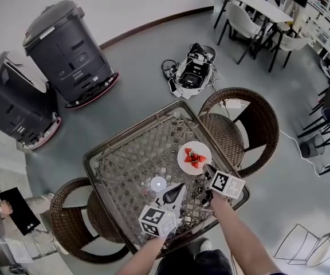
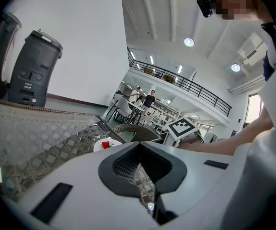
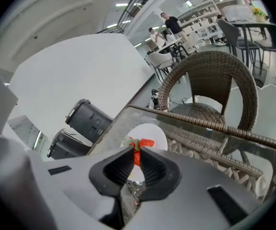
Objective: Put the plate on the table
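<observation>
White plate (image 3: 153,131) sits just past the slightly parted, empty right hand-held gripper (image 3: 136,153); left hand-held gripper (image 2: 139,145) closed.

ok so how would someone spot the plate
Find the square glass-topped wicker table, then its edge beside the brown wicker chair at the head view's right. The round white plate lies there; unlike the smaller bare white disc nearby, it carries red strawberry pieces.

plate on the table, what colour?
White plate; it shows best in the head view.
</observation>
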The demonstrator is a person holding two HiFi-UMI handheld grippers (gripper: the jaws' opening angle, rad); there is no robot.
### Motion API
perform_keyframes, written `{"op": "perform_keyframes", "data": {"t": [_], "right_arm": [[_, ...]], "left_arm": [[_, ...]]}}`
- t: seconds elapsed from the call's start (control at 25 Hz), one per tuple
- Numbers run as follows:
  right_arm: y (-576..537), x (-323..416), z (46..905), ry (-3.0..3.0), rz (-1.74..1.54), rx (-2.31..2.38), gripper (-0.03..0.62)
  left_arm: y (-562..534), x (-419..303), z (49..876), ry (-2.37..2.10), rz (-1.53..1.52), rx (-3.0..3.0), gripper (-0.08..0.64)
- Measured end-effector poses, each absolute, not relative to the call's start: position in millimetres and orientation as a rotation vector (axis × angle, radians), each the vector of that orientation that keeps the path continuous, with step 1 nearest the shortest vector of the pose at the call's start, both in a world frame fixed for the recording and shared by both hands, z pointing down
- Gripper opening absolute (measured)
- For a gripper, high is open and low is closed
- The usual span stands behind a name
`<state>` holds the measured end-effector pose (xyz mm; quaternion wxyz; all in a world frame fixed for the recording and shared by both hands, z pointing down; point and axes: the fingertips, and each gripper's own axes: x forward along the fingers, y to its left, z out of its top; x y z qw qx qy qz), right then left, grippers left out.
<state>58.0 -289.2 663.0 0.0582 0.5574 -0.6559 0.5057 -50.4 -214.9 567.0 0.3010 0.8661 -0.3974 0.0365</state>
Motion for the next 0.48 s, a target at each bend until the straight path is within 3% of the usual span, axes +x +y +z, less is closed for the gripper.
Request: {"op": "perform_keyframes", "data": {"t": [0.08,0.48], "right_arm": [[-288,58,647,-2.091,1.440,1.661,0.006],[-268,52,537,-2.478,0.968,1.518,0.005]], "left_arm": [[-216,-46,561,-1.054,0.095,2.316,0.006],[-214,-27,509,-1.073,0.077,2.393,0.006]]}}
